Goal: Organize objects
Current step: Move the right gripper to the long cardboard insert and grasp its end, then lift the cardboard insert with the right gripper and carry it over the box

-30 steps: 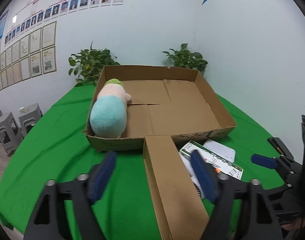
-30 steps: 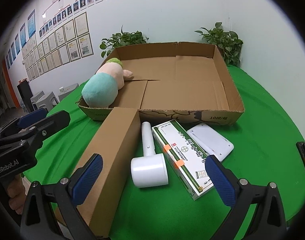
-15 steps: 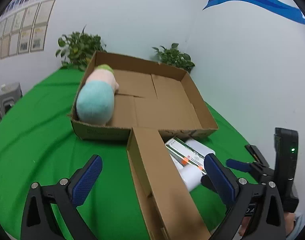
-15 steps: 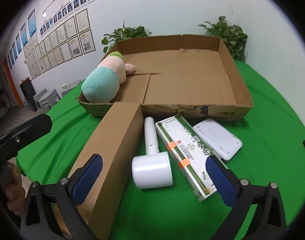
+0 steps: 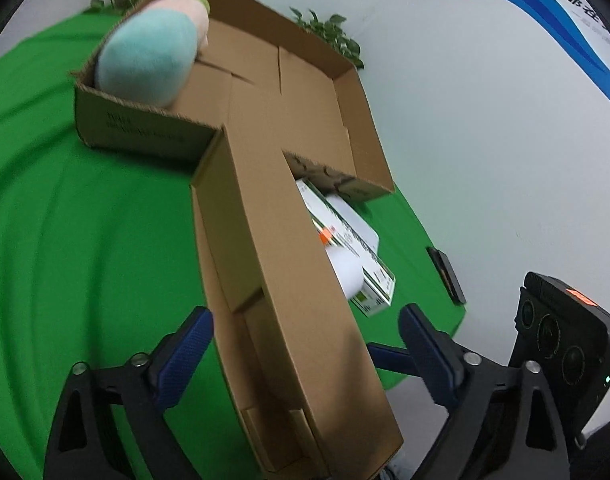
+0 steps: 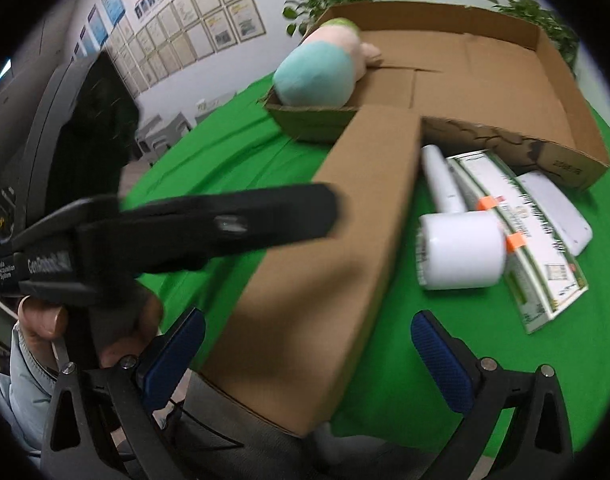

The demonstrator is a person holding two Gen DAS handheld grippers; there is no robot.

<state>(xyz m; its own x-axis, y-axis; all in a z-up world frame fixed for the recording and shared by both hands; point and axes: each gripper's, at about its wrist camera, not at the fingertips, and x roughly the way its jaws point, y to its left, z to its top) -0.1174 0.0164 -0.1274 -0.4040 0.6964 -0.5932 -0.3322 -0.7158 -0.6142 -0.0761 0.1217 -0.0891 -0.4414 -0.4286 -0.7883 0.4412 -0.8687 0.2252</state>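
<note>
A long, plain brown cardboard box (image 5: 281,264) lay on the green tablecloth (image 5: 85,240), pointing to 12 o'clock at one shallow open cardboard tray (image 6: 505,92) holding one teal-and-pink plush toy (image 6: 317,76). The left gripper (image 5: 305,356) straddled it, jaws spread after narrowing slightly, not touching. The right gripper (image 6: 309,356) stood wide open. At 3 o'clock: one white roller (image 6: 457,252), one green-striped carton (image 6: 521,236).
</note>
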